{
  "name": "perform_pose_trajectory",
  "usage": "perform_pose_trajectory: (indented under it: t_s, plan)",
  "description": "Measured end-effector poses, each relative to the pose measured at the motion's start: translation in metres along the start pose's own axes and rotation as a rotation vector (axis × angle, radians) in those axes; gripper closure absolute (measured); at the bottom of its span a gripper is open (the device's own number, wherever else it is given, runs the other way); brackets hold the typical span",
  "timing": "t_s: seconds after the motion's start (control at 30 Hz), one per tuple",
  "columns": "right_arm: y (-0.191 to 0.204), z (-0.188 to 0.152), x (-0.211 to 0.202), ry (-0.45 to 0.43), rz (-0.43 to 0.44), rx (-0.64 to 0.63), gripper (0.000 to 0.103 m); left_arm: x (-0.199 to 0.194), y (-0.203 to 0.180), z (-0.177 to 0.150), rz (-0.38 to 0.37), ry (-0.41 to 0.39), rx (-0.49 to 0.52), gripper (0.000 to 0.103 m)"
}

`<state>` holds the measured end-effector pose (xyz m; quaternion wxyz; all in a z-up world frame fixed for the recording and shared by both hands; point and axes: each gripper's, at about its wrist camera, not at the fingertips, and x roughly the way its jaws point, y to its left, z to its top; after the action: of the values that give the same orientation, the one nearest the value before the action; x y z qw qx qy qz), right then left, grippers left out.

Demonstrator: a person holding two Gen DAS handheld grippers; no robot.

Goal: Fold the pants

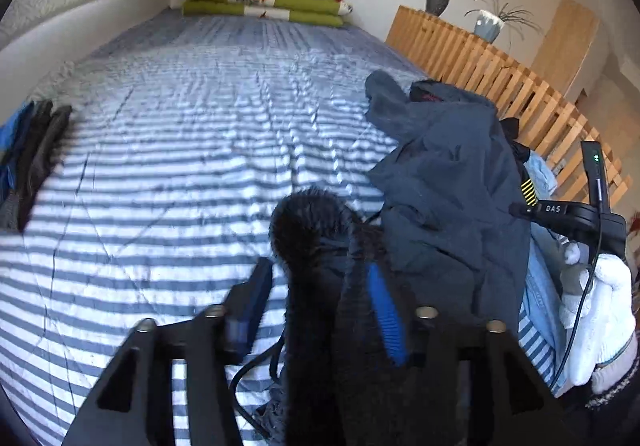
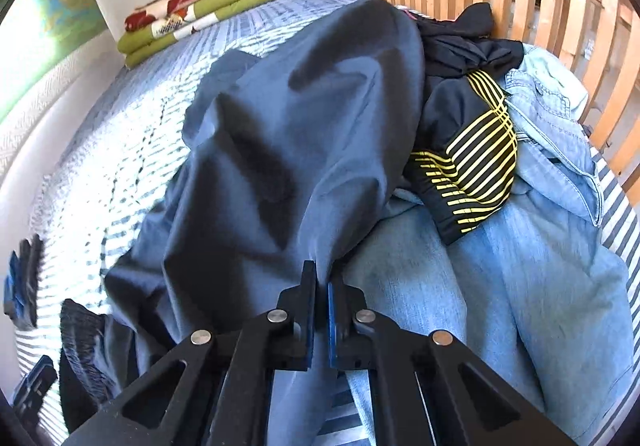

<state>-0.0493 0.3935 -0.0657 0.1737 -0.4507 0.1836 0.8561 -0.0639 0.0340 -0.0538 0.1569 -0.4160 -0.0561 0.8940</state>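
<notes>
Navy pants heaped on striped bed, atop clothes pile. Our right gripper pinches pants edge. Left gripper half-spread around black fuzzy garment, pads not pressing. Risk: we drag neighbouring jeans along; thin pinch slips.

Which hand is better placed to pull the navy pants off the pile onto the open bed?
Right. The right gripper is shut on the navy pants. The left gripper's fingers stand apart around a dark waistband, not clamped.
</notes>
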Motion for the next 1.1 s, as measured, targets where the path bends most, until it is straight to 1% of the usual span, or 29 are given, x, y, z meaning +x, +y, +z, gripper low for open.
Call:
perform_pose_trajectory:
  t_s: [0.03, 0.07, 0.1, 0.13, 0.17, 0.23, 0.27, 0.3, 0.33, 0.37, 0.43, 0.5, 0.53, 0.6, 0.67, 0.77, 0.8, 0.83, 0.9, 0.97, 1.03, 1.1]
  plan:
    - [0.001, 0.0, -0.001, -0.001, -0.011, -0.008, 0.099, -0.004, -0.006, 0.001, 0.015, -0.022, 0.027, 0.044]
    - [0.002, -0.001, 0.0, -0.002, -0.023, -0.011, 0.099, -0.006, -0.012, 0.001, 0.029, -0.04, 0.056, 0.041]
    - [0.001, -0.002, 0.001, -0.001, -0.03, -0.011, 0.099, -0.006, -0.018, 0.001, 0.024, -0.046, 0.081, 0.033]
    - [0.002, -0.003, 0.003, 0.002, -0.036, -0.015, 0.099, -0.002, -0.021, 0.0, 0.008, -0.032, 0.097, 0.03]
    - [0.002, -0.002, 0.006, 0.005, -0.041, -0.018, 0.099, 0.004, -0.023, -0.001, -0.004, -0.007, 0.093, 0.03]
    - [0.002, -0.002, 0.01, 0.011, -0.047, -0.018, 0.099, 0.019, -0.022, -0.004, -0.024, 0.056, 0.054, 0.03]
    - [0.002, -0.002, 0.011, 0.013, -0.043, -0.017, 0.099, 0.029, -0.021, -0.004, -0.032, 0.088, 0.035, 0.032]
    - [0.002, -0.001, 0.011, 0.013, -0.043, -0.014, 0.099, 0.038, -0.02, -0.006, -0.048, 0.113, 0.015, 0.051]
    - [0.002, -0.001, 0.011, 0.011, -0.042, -0.012, 0.099, 0.046, -0.018, -0.009, -0.076, 0.147, -0.013, 0.067]
    - [0.002, 0.0, 0.01, 0.009, -0.04, -0.012, 0.099, 0.052, -0.017, -0.01, -0.089, 0.172, -0.028, 0.089]
    - [0.003, 0.001, 0.007, 0.001, -0.033, -0.004, 0.099, 0.052, -0.019, -0.013, -0.112, 0.156, -0.025, 0.094]
    - [0.004, 0.001, 0.001, -0.015, -0.014, 0.003, 0.099, 0.041, -0.015, -0.01, -0.144, 0.128, -0.044, 0.098]
    - [0.003, 0.0, -0.005, -0.03, -0.004, 0.011, 0.099, 0.032, -0.011, -0.008, -0.156, 0.105, -0.056, 0.098]
    - [0.001, -0.002, -0.018, -0.056, 0.01, 0.034, 0.099, 0.009, 0.004, -0.004, -0.147, 0.055, -0.087, 0.098]
    - [0.001, -0.008, -0.038, -0.094, 0.029, 0.055, 0.099, -0.021, 0.027, -0.001, -0.145, -0.001, -0.146, 0.098]
    - [0.007, -0.031, -0.073, -0.151, 0.055, 0.063, 0.099, -0.074, 0.065, 0.002, -0.104, -0.1, -0.231, 0.098]
    - [0.011, -0.04, -0.082, -0.156, 0.059, 0.056, 0.099, -0.094, 0.08, -0.001, -0.083, -0.137, -0.27, 0.098]
    - [0.017, -0.05, -0.091, -0.146, 0.071, 0.046, 0.099, -0.107, 0.09, 0.0, -0.073, -0.163, -0.305, 0.098]
    - [0.026, -0.072, -0.105, -0.115, 0.126, 0.029, 0.099, -0.138, 0.115, -0.008, -0.056, -0.213, -0.385, 0.098]
    - [0.039, -0.098, -0.119, -0.071, 0.19, -0.019, 0.099, -0.168, 0.137, -0.019, -0.014, -0.25, -0.43, 0.098]
    - [0.057, -0.127, -0.128, -0.001, 0.252, -0.093, 0.099, -0.192, 0.153, -0.03, 0.059, -0.268, -0.461, 0.098]
    - [0.08, -0.156, -0.128, 0.107, 0.297, -0.229, 0.099, -0.207, 0.166, -0.038, 0.117, -0.266, -0.49, 0.098]
